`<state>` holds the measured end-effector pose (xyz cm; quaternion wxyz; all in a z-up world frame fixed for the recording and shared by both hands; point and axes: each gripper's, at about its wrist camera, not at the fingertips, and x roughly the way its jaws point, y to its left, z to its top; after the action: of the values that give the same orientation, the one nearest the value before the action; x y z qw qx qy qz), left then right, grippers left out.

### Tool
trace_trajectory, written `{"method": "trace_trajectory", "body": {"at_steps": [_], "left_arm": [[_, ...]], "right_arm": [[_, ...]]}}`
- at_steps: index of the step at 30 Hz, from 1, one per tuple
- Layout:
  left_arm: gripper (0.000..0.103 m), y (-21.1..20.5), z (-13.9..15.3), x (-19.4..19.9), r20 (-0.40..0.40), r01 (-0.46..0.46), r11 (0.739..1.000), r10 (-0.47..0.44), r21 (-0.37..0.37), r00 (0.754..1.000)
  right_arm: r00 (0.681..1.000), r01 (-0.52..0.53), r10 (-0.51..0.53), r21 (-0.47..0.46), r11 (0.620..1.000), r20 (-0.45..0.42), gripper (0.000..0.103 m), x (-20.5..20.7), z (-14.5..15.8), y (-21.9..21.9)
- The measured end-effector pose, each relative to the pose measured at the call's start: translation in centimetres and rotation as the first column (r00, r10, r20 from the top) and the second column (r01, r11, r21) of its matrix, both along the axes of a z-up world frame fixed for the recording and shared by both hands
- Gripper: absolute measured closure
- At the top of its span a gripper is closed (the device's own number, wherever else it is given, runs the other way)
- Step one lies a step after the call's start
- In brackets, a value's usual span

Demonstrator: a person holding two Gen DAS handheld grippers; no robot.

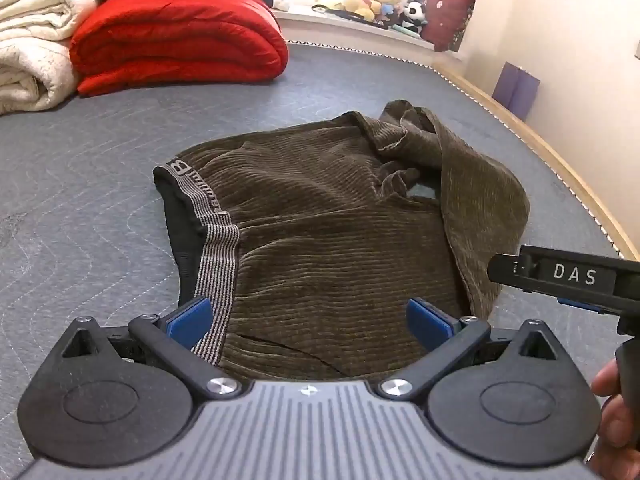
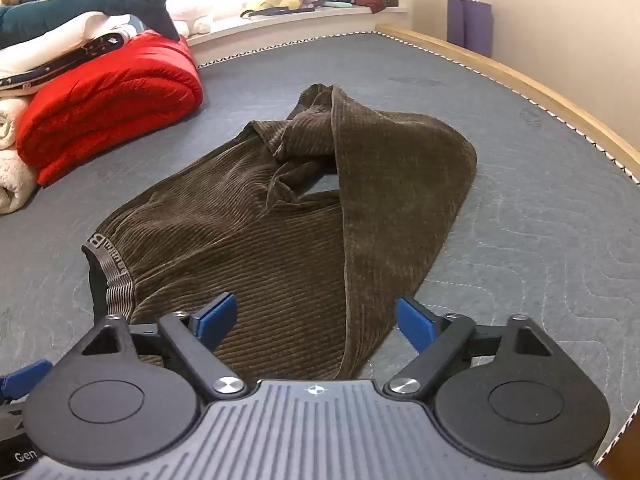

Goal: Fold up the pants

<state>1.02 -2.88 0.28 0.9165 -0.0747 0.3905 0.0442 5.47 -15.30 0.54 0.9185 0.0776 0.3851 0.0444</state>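
Brown corduroy pants (image 1: 328,232) lie crumpled on a grey mattress (image 1: 100,160); left gripper (image 1: 308,316) and right gripper (image 2: 316,320) hover open, empty; folding seems unstarted, next grasping the near edge

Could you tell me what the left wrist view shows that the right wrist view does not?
Only the left wrist view shows the right gripper marked DAS from the side and part of the person's hand.

Only the right wrist view shows the dark blue plush shark lying on the stacked bedding.

Both show the crumpled brown corduroy pants with the striped grey waistband on the grey quilted mattress, the folded red quilt and both grippers open above the pants.
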Motion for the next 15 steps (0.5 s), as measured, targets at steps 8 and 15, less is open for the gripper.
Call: {"method": "trace_trajectory", "body": {"at_steps": [8, 15], "left_arm": [[0.000, 1.3, -0.6, 0.8, -0.002, 0.011, 1.000, -0.011, -0.017, 1.000], [0.000, 1.6, -1.0, 1.0, -0.007, 0.005, 1.000, -0.005, -0.015, 1.000]], "right_arm": [[1.000, -0.002, 0.002, -0.004, 1.000, -0.006, 0.017, -0.1, 0.0, 0.0], [1.000, -0.015, 0.015, -0.008, 1.000, -0.007, 0.017, -0.1, 0.1, 0.6]]}}
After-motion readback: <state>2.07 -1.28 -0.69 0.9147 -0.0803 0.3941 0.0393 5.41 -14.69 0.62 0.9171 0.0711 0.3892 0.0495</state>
